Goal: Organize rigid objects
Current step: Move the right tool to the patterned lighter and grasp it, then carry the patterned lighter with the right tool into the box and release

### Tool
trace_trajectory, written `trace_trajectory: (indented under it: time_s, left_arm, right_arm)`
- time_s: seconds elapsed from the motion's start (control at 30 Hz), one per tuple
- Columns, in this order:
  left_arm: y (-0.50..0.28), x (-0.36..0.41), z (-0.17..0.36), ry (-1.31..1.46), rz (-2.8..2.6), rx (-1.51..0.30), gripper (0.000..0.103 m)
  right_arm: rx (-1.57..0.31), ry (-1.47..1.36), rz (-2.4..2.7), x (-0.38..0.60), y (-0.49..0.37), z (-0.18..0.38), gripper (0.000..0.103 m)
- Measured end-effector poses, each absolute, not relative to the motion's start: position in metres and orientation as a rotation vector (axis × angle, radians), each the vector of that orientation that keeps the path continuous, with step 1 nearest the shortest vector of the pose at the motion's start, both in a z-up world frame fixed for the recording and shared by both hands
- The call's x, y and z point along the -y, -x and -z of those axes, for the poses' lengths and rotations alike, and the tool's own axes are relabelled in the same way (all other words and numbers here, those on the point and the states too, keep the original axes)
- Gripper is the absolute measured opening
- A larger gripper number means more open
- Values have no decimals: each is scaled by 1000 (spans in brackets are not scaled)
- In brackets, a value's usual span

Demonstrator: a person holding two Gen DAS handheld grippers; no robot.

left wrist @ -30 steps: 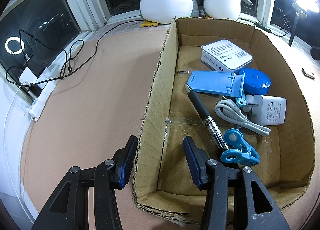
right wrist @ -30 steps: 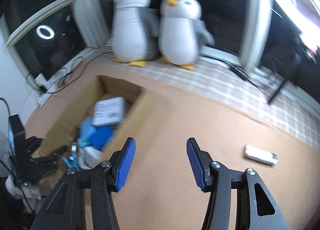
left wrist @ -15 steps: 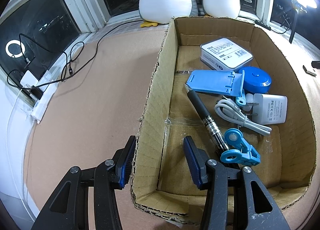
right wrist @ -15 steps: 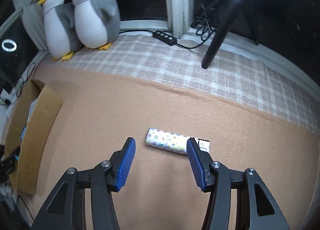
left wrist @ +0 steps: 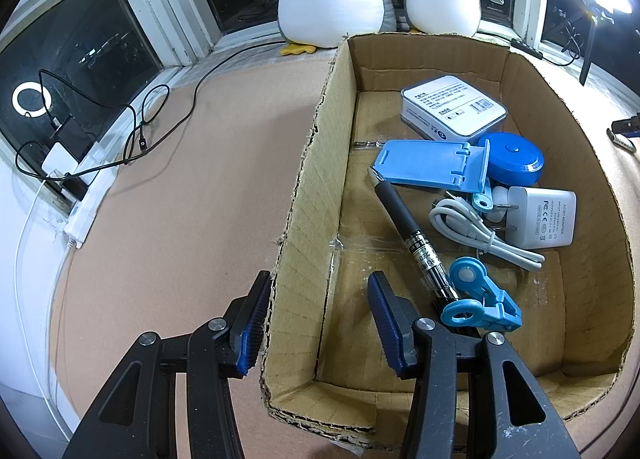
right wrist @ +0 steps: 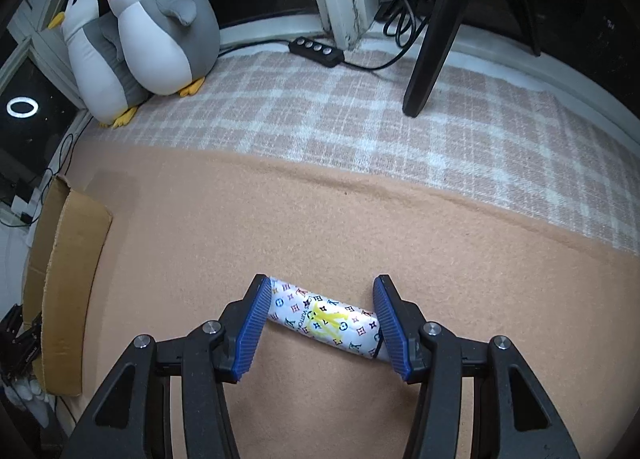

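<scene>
A white lighter with a colourful pattern (right wrist: 324,317) lies on the tan mat. My right gripper (right wrist: 320,325) is open and low, its blue pads on either side of the lighter's two ends. My left gripper (left wrist: 316,323) is open and straddles the left wall of the cardboard box (left wrist: 304,195), one pad outside and one inside. The box holds a white tin (left wrist: 452,107), a blue phone stand (left wrist: 432,167), a blue round case (left wrist: 516,159), a black pen (left wrist: 408,231), a white charger (left wrist: 540,219) with cable, and a blue clip (left wrist: 480,299).
Two plush penguins (right wrist: 144,39) stand at the back by the window. A checked cloth (right wrist: 360,111) covers the far mat, with a black stand leg (right wrist: 432,39) and a cable switch (right wrist: 316,51) on it. Black cables (left wrist: 132,127) and a power strip lie left of the box.
My right gripper swung right from the box and moved down over the lighter, which now lies between its pads. My left gripper stayed at the box wall.
</scene>
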State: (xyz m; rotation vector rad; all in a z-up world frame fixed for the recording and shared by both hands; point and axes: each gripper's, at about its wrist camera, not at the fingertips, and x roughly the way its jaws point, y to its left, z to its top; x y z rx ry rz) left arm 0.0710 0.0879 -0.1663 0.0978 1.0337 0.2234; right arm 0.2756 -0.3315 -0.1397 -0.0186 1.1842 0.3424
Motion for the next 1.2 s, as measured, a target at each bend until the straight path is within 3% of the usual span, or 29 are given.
trace_trajectory:
  time_s: [0.3,0.5,0.57,1.2]
  left_arm:
    - [-72,-89,166,-98,-223,-1027,52]
    - [-73,-89,167,-98,-221,-1025,52]
    - [-72,-89,167,-96,-221,-1024,52]
    - [-71,-89,167,-88,-218,-1018,52]
  right_arm:
    - [-1216,124,-358,317,-242,141,47]
    - [-1186,220,-234,301,-231,145,33]
    - [-1182,205,-217,301,-233,144,22]
    - [-1058,244,-218,247,-170,108,21]
